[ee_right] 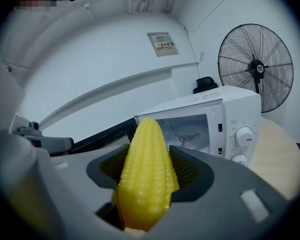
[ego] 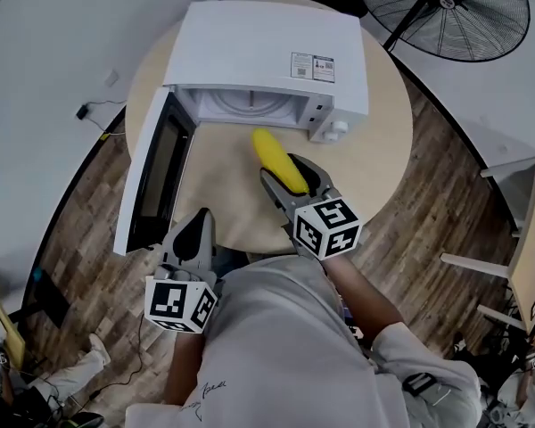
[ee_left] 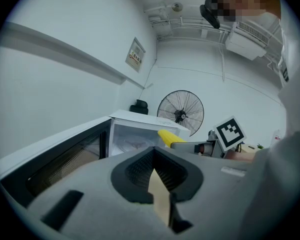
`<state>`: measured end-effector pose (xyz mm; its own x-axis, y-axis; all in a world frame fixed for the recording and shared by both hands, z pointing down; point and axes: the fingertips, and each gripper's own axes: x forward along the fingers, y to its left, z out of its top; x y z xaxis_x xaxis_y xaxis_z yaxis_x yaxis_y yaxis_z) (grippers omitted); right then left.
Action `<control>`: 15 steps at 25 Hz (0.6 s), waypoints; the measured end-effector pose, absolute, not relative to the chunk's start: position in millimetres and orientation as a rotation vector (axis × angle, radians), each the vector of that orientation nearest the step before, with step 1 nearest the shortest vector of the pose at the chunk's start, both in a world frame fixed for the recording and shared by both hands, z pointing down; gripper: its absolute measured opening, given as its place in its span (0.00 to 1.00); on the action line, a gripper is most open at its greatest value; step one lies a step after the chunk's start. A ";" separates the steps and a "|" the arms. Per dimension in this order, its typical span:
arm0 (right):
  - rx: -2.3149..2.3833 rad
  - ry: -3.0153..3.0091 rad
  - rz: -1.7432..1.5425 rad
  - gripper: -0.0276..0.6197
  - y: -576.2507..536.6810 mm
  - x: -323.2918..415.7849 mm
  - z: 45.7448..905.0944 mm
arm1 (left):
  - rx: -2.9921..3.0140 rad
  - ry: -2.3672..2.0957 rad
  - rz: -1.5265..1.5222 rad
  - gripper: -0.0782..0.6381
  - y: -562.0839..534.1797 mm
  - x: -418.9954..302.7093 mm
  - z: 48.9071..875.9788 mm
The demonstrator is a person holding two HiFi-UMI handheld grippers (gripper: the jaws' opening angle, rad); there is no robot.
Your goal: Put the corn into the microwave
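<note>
Right gripper view showed the yellow corn cob (ee_right: 146, 184) held lengthwise in the right gripper (ee_right: 149, 159), jaws wide around it, tip toward the open white microwave (ee_right: 225, 106).

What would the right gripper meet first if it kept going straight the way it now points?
Likely the open cavity of the white microwave: the right gripper, shut on the yellow corn cob, aims into it, with nothing between. Depth is unclear.
</note>
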<state>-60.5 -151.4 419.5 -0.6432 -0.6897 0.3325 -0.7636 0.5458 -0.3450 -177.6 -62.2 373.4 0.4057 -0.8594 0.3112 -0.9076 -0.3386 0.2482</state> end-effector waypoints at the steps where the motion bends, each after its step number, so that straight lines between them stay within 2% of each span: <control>1: 1.245 -2.618 0.700 0.45 -153.8 -60.9 420.5 | 2.289 -1.517 0.175 0.10 -63.1 -178.7 373.5; 15: 1.259 -2.594 0.735 0.45 -184.6 -69.9 439.2 | 2.255 -1.494 0.207 0.10 -59.9 -184.3 387.2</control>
